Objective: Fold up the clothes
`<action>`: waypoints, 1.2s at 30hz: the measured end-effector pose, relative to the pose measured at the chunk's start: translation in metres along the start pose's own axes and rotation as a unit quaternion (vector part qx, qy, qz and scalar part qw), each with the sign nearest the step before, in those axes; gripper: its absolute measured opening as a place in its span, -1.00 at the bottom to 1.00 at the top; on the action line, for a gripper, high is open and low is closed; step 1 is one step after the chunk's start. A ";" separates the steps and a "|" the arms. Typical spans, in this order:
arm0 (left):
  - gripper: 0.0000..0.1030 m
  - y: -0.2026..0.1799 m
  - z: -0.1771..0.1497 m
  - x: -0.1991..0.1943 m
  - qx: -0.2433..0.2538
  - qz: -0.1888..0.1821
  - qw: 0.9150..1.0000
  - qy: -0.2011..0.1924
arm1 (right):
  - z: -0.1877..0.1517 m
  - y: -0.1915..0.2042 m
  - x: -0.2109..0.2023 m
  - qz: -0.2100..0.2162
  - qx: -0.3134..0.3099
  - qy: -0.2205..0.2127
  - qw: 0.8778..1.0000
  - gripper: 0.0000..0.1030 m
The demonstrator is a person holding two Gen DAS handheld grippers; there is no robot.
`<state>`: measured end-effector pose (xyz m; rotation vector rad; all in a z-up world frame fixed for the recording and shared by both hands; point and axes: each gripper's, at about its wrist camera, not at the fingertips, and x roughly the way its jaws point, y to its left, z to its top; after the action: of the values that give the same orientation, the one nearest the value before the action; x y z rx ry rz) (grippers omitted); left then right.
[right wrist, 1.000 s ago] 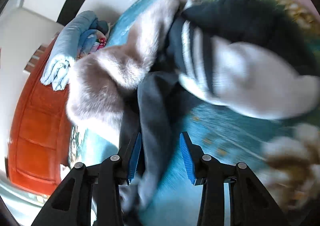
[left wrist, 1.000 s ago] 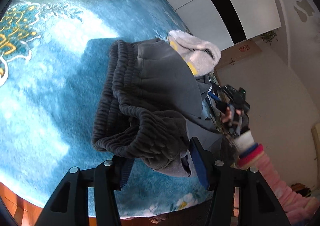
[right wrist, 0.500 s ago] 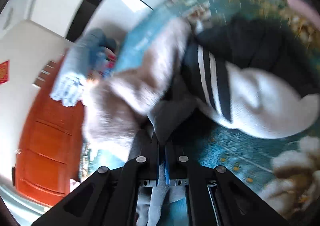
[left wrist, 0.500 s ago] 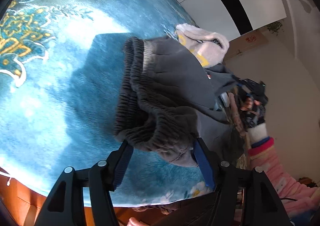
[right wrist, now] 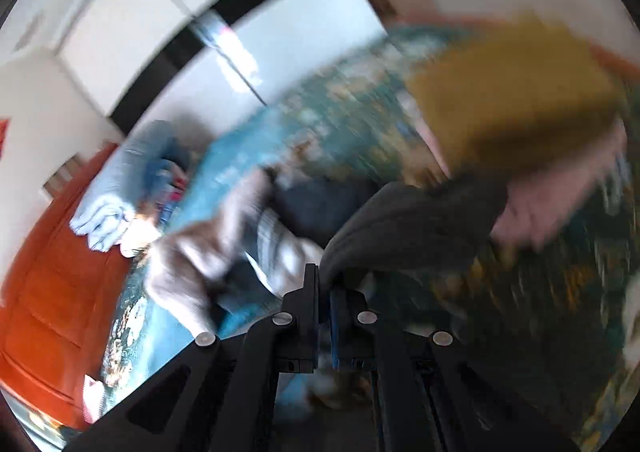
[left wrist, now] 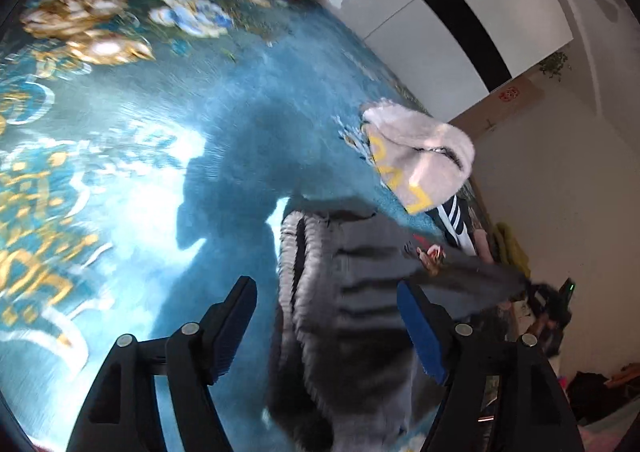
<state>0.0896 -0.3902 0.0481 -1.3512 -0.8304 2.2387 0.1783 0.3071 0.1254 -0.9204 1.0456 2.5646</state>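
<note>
Within 1 second the right gripper [right wrist: 325,294] has clenched on the grey pants [left wrist: 352,316] and pulled their leg taut, away from the fleece [left wrist: 420,156]. The left gripper [left wrist: 326,326], released, straddles the waistband on the bed [left wrist: 160,172]; spreading looks underway.

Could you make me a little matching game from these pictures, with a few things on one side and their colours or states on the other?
Things:
1. left gripper
2. right gripper
3. fluffy garment
4. bedspread

States:
a. teal with gold flowers
b. pale with yellow letters
c. open
d. shut on the grey sweatpants

Pairs: 1-c, 2-d, 3-b, 4-a
</note>
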 end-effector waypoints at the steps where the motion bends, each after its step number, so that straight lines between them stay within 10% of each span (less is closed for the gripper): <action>1: 0.48 0.001 0.006 0.015 -0.007 0.015 1.000 0.010 | -0.005 -0.011 0.002 -0.003 0.015 0.008 1.000 -0.92; 14: -0.40 -0.025 0.048 0.098 -0.023 0.091 0.990 0.103 | -0.017 -0.033 0.019 -0.001 0.031 0.041 0.999 -0.91; 23: -0.80 -0.068 0.075 0.046 0.011 0.031 0.999 -0.035 | 0.013 0.005 0.015 0.005 -0.013 0.018 1.000 -0.91; 28: -0.79 -0.053 0.077 0.048 -0.009 0.036 0.998 -0.054 | 0.009 0.028 -0.023 0.041 -0.087 -0.113 0.989 -0.91; 36: -0.78 -0.020 0.076 0.065 -0.057 0.056 0.996 -0.038 | -0.026 -0.041 0.070 -0.028 -0.007 0.056 0.998 -0.88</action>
<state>-0.0066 -0.3575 0.0463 -1.4027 -0.9439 2.3730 0.1530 0.3164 0.0449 -1.0935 1.0170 2.5041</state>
